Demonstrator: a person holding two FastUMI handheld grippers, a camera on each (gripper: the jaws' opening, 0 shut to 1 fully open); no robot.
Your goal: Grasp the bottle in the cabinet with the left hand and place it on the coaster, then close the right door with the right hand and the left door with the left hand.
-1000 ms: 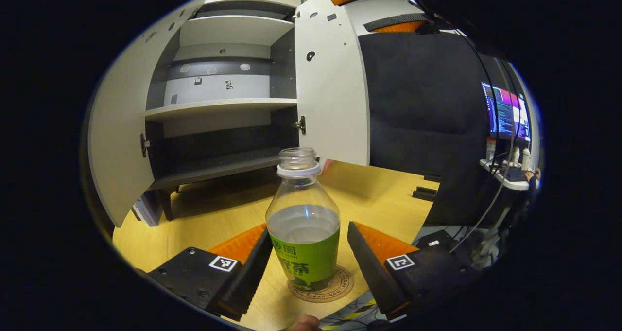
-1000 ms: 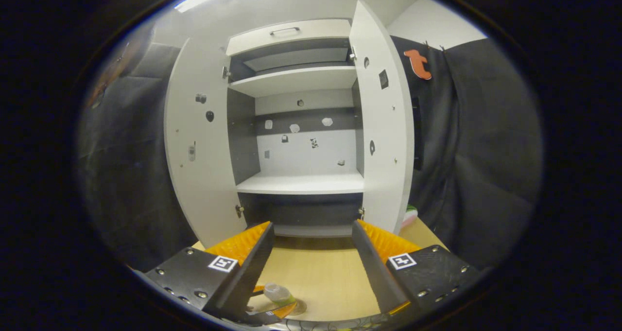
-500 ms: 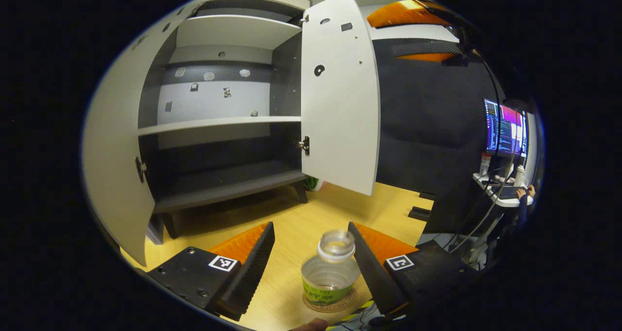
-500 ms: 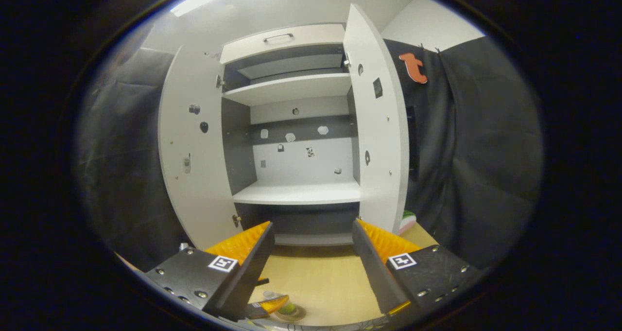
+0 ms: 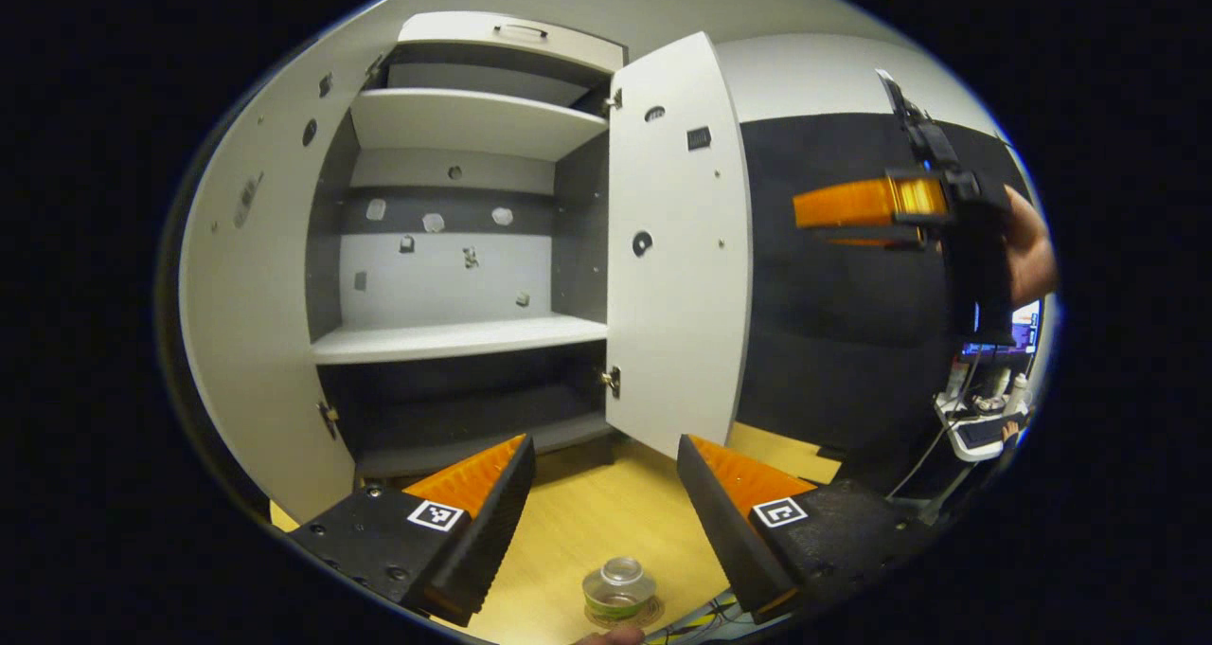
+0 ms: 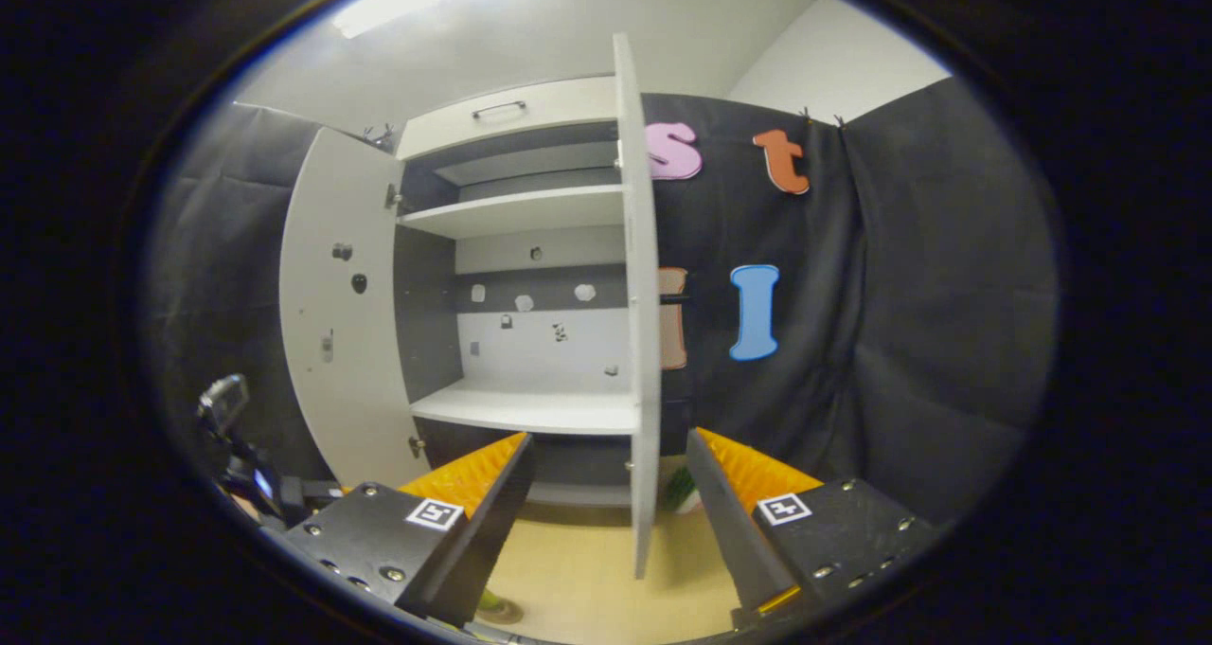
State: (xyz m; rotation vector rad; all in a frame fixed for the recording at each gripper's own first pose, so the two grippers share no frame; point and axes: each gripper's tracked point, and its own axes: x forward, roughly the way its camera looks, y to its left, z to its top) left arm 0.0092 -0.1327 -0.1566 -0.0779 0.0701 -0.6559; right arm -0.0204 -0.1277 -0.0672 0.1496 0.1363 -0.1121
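The bottle, clear with a green label and no cap, stands upright on the round coaster on the wooden table. My left gripper hangs open well above it, holding nothing. The cabinet stands with its left door and right door open and its shelves bare. In the left gripper view, my right gripper is held by a hand to the right of the right door. In the right gripper view, my right gripper is open, facing the right door edge-on, apart from it. The bottle shows at the bottom.
Black cloth wall lies right of the cabinet. A green and pink object sits on the table behind the right door. A small desk with a monitor stands far right. Part of the left gripper's device shows at lower left.
My left gripper has lifted up and away from the bottle, which stays on the coaster. My right gripper has swung rightward, so the right door now appears edge-on before it.
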